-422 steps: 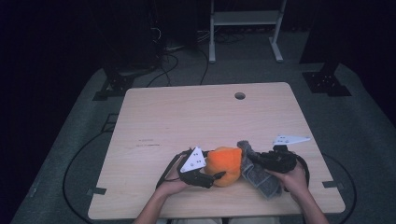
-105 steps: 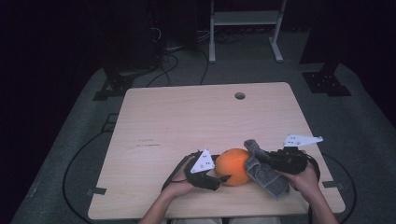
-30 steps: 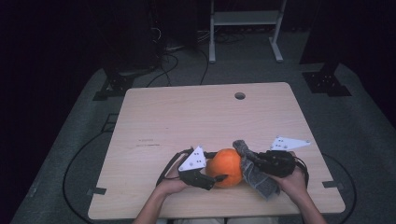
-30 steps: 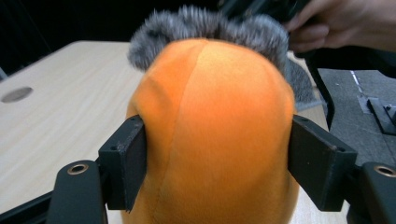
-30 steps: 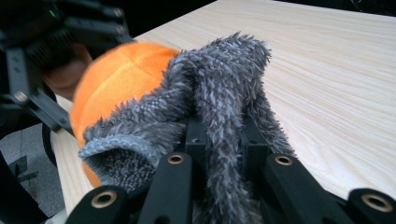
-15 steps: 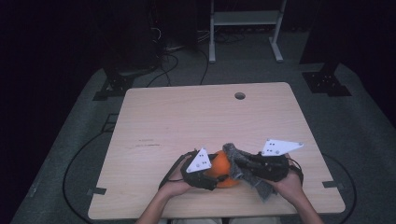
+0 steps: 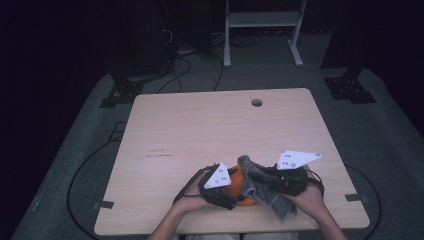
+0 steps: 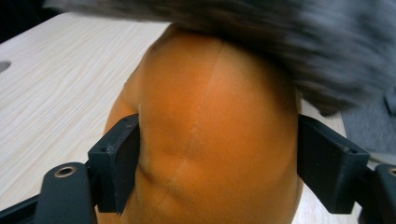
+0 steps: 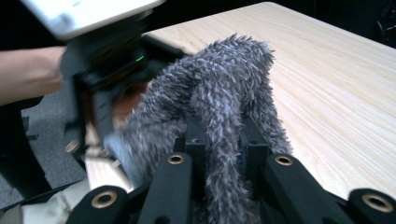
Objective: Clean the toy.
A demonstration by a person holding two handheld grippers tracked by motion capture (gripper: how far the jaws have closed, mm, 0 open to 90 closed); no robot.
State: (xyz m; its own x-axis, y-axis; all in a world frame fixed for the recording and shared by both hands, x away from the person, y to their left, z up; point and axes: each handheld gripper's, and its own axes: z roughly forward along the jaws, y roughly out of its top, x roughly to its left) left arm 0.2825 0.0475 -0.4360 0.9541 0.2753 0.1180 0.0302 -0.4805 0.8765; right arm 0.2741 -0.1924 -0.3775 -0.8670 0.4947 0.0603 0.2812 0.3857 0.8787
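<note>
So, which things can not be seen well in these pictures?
- High view: most of the orange ball is hidden by the grey fuzzy cloth and the left gripper.
- Left gripper view: the cloth is blurred, and its right end is cut off by the edge.
- Right gripper view: the cloth hides the right gripper fingertips.

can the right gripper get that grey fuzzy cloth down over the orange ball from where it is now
Probably yes. The right gripper is shut on the grey cloth, which already drapes across the top of the orange ball. The left gripper has its jaws around the ball's sides, so they may block the cloth lower down.
</note>
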